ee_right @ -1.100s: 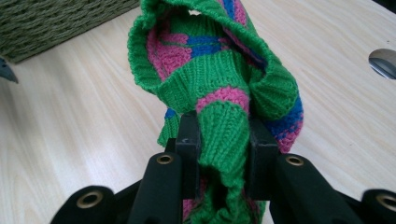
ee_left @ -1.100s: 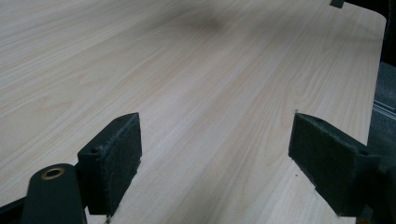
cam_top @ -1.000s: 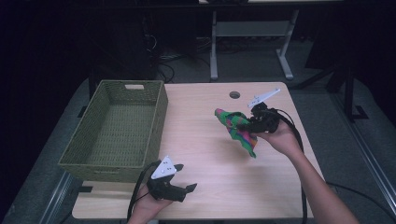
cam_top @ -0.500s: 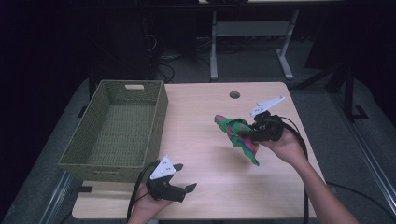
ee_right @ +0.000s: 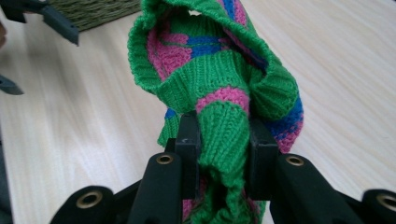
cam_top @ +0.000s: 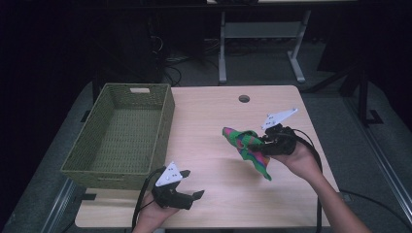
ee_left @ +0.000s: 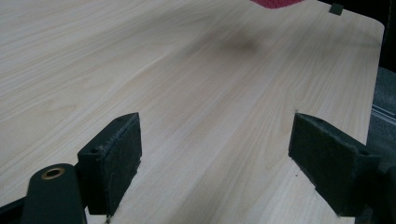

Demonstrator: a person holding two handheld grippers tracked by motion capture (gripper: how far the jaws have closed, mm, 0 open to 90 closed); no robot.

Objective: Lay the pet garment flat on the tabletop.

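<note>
In the right gripper view the two black jaws of the right gripper stand narrow, their pads pressed on either side of a fold of a knitted garment in green with pink and blue stripes; the knit bulges up and forward from between the pads, a ribbed green hem curling over just beyond the tips, and more of it hangs down below them. That close view gives the stitch and the grip; the high view gives the rest: there the right gripper is held above the table in the person's right hand, and the knitted garment trails from the jaws in a loose tail that hangs down and toward the person, its lower tip near the tabletop, though whether it touches the wood cannot be told. In the left gripper view the jaws of the left gripper stand wide apart with bare wood between the pads and nothing held; far ahead of the tips, at the top edge, a sliver of red-pink cloth shows. The high view places the left gripper low at the near edge of the table, with a green woven basket just beyond and to the left of its jaws, well apart from the garment
</note>
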